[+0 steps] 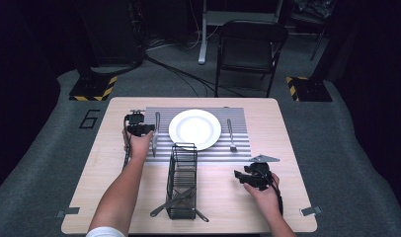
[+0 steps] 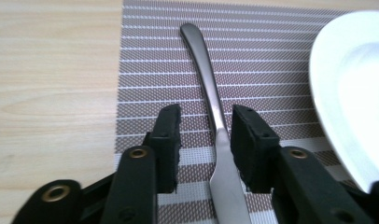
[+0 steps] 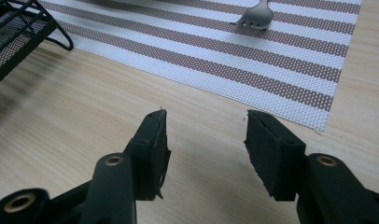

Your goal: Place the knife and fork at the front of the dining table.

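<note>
Left gripper (image 2: 204, 140) spread around knife (image 2: 211, 107), pads clear, lower centre; I lift straight off placemat (image 2: 271, 56). Right gripper (image 3: 204, 140) spread, empty.

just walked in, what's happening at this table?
A person is laying a place setting. The left tongs stand open over a knife lying on the striped placemat beside the white plate, pads clear of it. The right tongs hover open above bare table. A fork lies right of the plate.

Knife (image 1: 156, 132) left of plate (image 1: 194, 129), fork (image 1: 231, 136) right, on placemat (image 1: 238, 116)
</note>
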`<action>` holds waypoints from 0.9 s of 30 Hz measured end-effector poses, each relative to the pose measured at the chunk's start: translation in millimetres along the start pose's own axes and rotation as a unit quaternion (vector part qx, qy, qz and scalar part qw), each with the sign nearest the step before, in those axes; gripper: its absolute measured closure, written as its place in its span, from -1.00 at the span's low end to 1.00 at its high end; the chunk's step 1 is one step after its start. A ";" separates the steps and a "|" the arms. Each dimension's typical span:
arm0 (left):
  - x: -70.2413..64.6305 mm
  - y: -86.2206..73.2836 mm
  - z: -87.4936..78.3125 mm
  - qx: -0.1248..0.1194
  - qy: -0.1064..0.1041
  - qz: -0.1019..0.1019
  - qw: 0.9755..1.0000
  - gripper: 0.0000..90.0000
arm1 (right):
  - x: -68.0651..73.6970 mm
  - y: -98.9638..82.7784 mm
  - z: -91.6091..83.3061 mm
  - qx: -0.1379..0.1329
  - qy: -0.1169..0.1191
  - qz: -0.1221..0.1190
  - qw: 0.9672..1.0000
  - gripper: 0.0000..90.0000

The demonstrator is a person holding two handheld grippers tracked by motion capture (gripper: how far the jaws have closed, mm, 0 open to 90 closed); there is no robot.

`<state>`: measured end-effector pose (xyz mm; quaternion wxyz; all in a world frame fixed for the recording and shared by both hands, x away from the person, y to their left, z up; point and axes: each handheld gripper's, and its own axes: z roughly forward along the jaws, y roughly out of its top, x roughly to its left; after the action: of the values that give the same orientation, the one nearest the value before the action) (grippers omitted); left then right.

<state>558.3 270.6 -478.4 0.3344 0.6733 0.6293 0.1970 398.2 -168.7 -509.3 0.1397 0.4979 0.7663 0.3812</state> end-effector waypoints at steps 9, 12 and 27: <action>8.8 -0.7 -39.5 -0.026 -0.023 0.023 0.999 0.16 | 0.7 0.4 -2.7 -0.005 -0.003 -0.001 1.000 0.07; 12.6 -1.2 -54.0 -0.035 -0.027 0.031 0.999 0.10 | -0.5 0.4 -3.7 -0.005 -0.005 0.000 1.000 0.06; 25.6 -18.0 -97.0 -0.045 -0.041 0.064 0.996 0.02 | -10.7 -0.4 -12.1 -0.015 -0.017 0.014 1.000 0.05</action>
<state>482.1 315.0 -427.2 0.3764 0.7037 0.5616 0.2184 395.8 -183.5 -503.3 0.1549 0.5128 0.7511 0.3857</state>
